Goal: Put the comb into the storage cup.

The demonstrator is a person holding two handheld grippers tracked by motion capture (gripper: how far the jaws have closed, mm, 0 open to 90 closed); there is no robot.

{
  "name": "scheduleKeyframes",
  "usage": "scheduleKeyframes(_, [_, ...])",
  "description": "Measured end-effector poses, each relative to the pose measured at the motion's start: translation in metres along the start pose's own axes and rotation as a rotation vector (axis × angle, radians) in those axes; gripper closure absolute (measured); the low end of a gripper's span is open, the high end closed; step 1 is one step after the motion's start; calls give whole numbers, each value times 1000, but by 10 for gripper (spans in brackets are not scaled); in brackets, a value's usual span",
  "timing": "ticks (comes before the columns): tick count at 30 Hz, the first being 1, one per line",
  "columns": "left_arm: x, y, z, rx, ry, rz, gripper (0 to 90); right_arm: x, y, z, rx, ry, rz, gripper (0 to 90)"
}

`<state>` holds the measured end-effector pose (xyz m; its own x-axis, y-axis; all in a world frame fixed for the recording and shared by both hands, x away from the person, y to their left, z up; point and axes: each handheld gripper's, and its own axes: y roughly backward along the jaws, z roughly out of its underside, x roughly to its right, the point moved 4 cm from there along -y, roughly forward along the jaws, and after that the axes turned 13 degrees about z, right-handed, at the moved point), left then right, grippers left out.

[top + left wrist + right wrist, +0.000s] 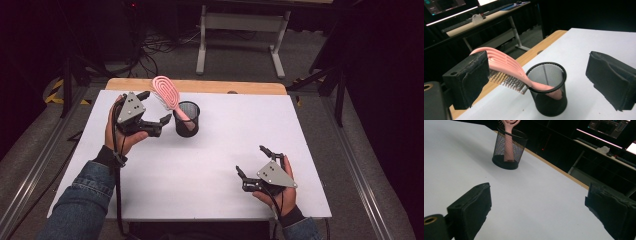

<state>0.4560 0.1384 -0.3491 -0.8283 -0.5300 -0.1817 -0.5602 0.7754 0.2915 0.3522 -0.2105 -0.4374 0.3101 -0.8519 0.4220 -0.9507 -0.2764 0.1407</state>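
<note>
Risk lay in tipping — left gripper (pixel 152 110), jaws wide and empty, flanked the pink slotted plastic hairbrush (pixel 168 94) leaning from the black wire-mesh cup (pixel 187 119); a nudge could topple it.

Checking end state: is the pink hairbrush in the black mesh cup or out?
In. The pink plastic hairbrush stands handle-down inside the upright black wire-mesh cup, its head leaning out over the rim; left tool open beside it.

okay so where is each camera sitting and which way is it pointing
High view: above the near table edge, looking forward and down; shows both forearms, left gripper and right gripper.
Left gripper view: rides the left gripper, facing the cup with the hairbrush, between its open jaws.
Right gripper view: low over the table, open jaws.
All share the cup.
</note>
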Motion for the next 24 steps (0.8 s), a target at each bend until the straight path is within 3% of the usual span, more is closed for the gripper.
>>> scheduleKeyframes(24, [39,11,19,-12,-57,80,59,-1,0,1,-2,7,-6,70])
